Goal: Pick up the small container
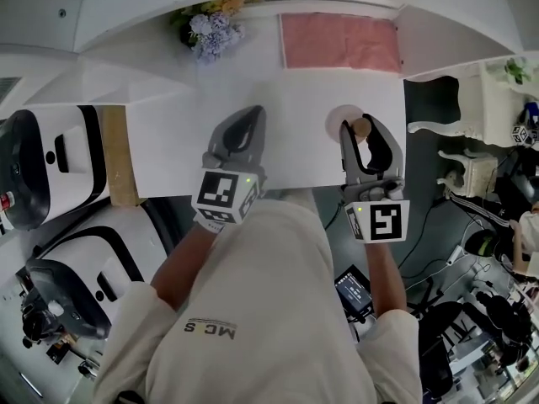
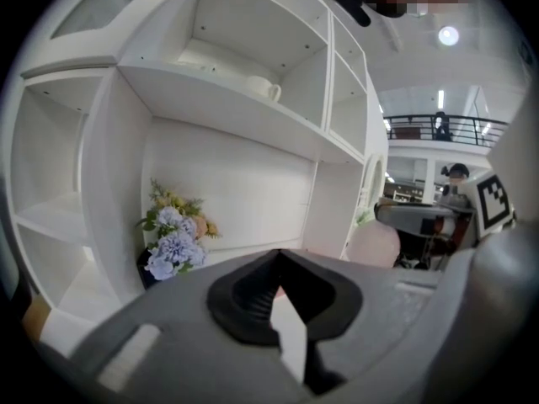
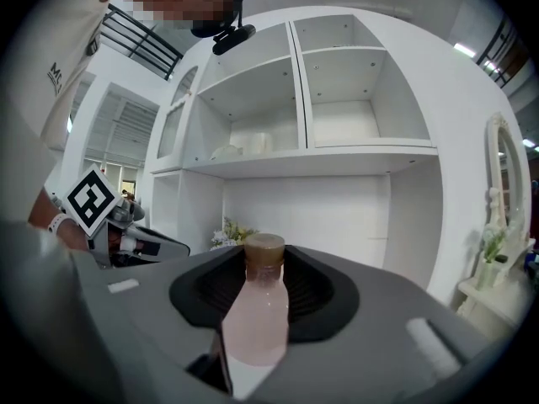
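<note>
- Nearest the camera is the person's cream shirt (image 1: 253, 310), with both forearms reaching forward over the white desk (image 1: 295, 99).
- The right claw (image 1: 360, 126) is clamped on the small container (image 3: 255, 310). This is an upright bottle of pale pink liquid with a brown cap, and a jaw presses on each side of its body.
- The cap stands up between the jaw tips, and the claw points roughly level towards the shelving.
- The small container looks lifted clear of the desk, though the steep view from above makes that hard to confirm.
- The right claw's marker cube (image 1: 379, 221) sits behind the small container, on the person's side.
- The left claw (image 1: 251, 113) hovers over the desk to the left of the small container, well apart from it. Its jaw tips meet and nothing is between them.
- Its marker cube (image 1: 226, 194) lies left of and behind the small container.
- Beyond the small container, a pink cloth (image 1: 339, 42) lies flat at the far edge of the desk.
- Beyond and left of the small container stands a bunch of lilac and yellow flowers (image 1: 212, 30) in a dark pot.
- Farthest behind the small container rise white shelves (image 3: 337, 154), with pale crockery (image 3: 244, 147) in one upper compartment.
</note>
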A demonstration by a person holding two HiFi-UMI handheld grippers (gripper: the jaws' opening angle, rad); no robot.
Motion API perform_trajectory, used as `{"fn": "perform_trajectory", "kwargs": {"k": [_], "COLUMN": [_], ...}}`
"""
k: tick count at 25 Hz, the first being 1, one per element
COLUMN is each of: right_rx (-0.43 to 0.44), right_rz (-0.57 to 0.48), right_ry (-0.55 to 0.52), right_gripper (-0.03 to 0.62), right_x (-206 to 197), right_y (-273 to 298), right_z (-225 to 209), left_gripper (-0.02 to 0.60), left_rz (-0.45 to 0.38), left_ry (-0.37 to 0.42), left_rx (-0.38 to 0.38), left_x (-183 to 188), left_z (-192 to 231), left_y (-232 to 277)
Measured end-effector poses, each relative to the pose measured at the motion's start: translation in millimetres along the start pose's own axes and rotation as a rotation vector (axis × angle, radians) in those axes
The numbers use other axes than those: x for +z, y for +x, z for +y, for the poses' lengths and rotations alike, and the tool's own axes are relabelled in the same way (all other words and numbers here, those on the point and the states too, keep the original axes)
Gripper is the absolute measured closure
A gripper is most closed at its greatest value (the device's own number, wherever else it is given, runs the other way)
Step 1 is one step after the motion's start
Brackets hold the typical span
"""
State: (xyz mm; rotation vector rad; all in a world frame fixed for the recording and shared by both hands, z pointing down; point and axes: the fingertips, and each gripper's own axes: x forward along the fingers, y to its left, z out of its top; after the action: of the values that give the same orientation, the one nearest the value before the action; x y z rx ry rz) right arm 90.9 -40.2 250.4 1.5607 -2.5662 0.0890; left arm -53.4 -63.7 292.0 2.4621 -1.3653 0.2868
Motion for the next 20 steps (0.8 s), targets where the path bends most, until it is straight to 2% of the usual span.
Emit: {"fn": "perform_trajectory", "kwargs": {"k": [7,20], "right_rx": [-0.016,-0.031], "right_rz": [0.013,0.013], "right_ry": [-0.004,-0.001], "right_gripper": [0.454,0.454], "right_x": [9.2,9.3], "right_y": [-20.2,-31.9], "right_z": [0.6,-2.9], "left_gripper": [0.581,0.581], "left_rz": [-0.037,-0.055], "left_ry": [0.036,0.054], "left_rx": [-0.015,-0.016], "left_x": [16.7,23.8], "left_z": [-11.2,-14.0], "left_y": [-18.8,-24.7]}}
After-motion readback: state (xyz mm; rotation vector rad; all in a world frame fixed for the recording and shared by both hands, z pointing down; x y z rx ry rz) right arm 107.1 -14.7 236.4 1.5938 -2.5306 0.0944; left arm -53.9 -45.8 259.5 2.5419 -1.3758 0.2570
